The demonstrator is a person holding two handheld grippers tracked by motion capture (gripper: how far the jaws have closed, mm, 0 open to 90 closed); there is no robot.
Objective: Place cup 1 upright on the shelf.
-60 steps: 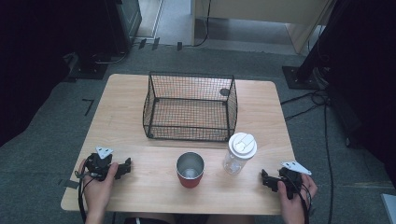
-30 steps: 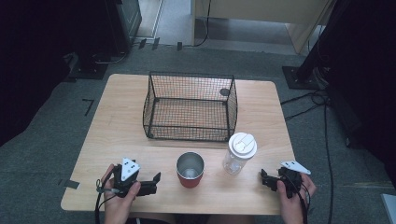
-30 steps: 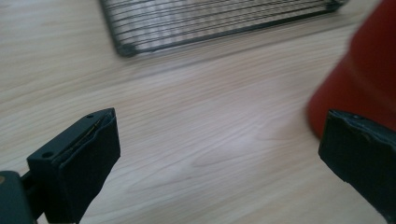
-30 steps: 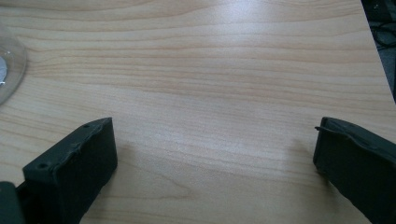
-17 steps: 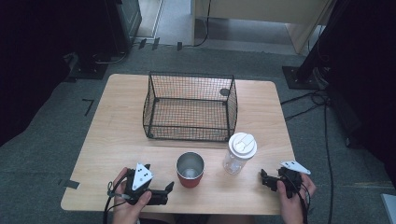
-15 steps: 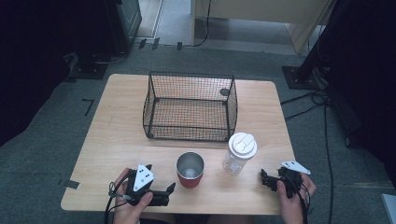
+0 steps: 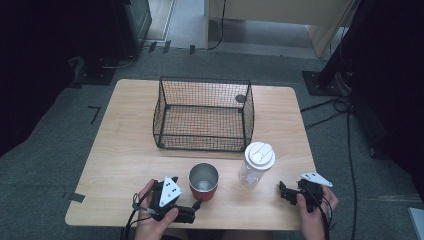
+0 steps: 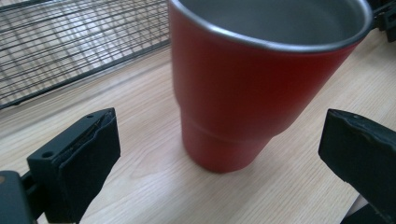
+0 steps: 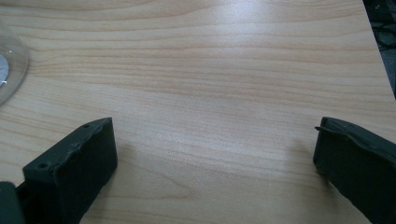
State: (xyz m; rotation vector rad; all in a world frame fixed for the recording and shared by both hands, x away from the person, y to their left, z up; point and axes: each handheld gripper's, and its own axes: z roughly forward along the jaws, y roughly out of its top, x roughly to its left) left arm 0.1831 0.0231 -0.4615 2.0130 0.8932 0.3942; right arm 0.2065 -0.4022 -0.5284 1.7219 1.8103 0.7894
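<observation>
Cup point(image 7: 203, 181): red outside, bare metal inside, stood upright on the table point(image 7: 125, 150) near its front edge, about midway along it. No contents are seen in it from above.

Left gripper point(image 7: 194, 210): held just left of and in front of the cup, jaws spread wide and pointed at it. In the left gripper view the cup point(image 8: 252, 79) is seen standing ahead of the gap between the two pads, touched by neither; nothing is gripped. Bare wood lies between the jaws and the cup's base, and nothing is placed in the way.

Bottle point(image 7: 256, 164): clear, with a white lid, stood upright just right of the cup and apart from it. Its rounded base is caught at the left edge of the right gripper view point(image 9: 10, 65).

Basket point(image 7: 204, 114): black wire, open-topped, set behind the cup and bottle toward the table's far side. The bottle's lid is seen close to its front right corner. Its front wire wall point(image 8: 70, 42) is seen behind the cup in the left gripper view, well back from it.

Right gripper point(image 7: 283, 191): held low at the table's front right corner, right of the bottle and apart from it. Its jaws are spread wide over bare tabletop point(image 9: 210, 93), and nothing is held.

Floor: grey carpet around the table, with cables point(image 7: 330, 107) trailed at the right.
</observation>
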